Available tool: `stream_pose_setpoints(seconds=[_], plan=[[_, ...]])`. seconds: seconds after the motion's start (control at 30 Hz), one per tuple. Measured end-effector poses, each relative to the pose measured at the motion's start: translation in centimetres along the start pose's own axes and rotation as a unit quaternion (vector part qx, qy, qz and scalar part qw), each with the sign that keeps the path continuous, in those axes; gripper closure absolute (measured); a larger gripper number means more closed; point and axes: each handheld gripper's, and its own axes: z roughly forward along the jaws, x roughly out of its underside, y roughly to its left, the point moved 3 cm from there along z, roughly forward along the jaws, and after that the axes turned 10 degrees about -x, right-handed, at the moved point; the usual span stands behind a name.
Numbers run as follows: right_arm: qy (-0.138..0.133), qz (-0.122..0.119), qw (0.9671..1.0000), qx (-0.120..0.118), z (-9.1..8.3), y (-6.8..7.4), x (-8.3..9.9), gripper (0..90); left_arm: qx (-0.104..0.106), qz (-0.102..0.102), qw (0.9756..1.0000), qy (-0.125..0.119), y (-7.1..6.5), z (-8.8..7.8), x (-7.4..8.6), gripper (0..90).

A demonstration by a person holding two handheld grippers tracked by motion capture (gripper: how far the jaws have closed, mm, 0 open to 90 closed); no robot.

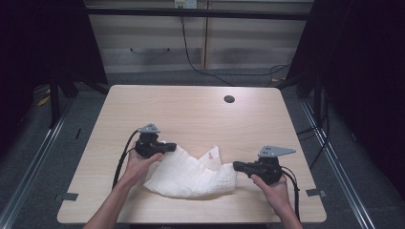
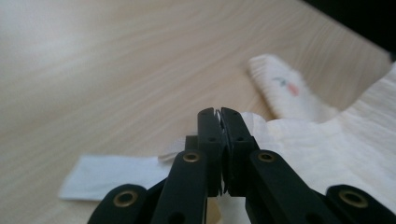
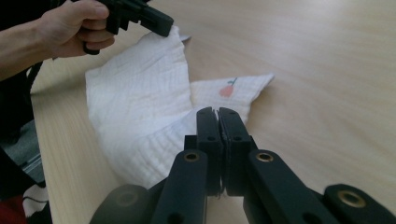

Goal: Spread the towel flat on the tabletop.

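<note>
White cloth [image 1: 191, 174] is pinched at opposite corners by left gripper [image 1: 168, 147] and right gripper [image 1: 237, 165]; lifting is underway, and spreading it taut likely follows.

Both your forearms come in over the near edge of the tabletop, one gripper in each hand. Your left gripper [image 1: 171, 146] sits left of the middle, jaws pinched tight and pointing right. Your right gripper [image 1: 236, 165] is toward the near right corner, jaws also clamped together, pointing left.
</note>
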Motion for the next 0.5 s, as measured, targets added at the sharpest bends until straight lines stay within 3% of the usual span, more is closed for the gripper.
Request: stream_pose_setpoints(seconds=[0.03,0.07,0.3,0.37,0.5], plan=[[-0.010,-0.005,0.9999,0.004,-0.8,0.0,-1.0,88.4,-0.001,-0.009,0.9996,-0.028,0.1,-1.1,-1.0,87.8],[-0.013,-0.009,0.9998,0.009,-1.2,0.0,-1.5,88.4,0.003,-0.018,0.9991,-0.039,0.2,-1.5,-1.5,87.8],[-0.041,-0.034,0.9982,0.026,-3.4,0.0,-5.0,88.5,0.002,-0.005,0.9965,-0.083,-0.1,-3.9,-4.5,88.0],[-0.055,-0.049,0.9968,0.032,-4.5,0.3,-6.9,88.5,0.004,0.008,0.9939,-0.110,-0.5,-5.6,-6.2,88.0],[-0.074,-0.066,0.9944,0.038,-6.0,0.7,-9.5,88.5,0.001,0.013,0.9895,-0.144,-0.6,-7.8,-8.4,88.0]])
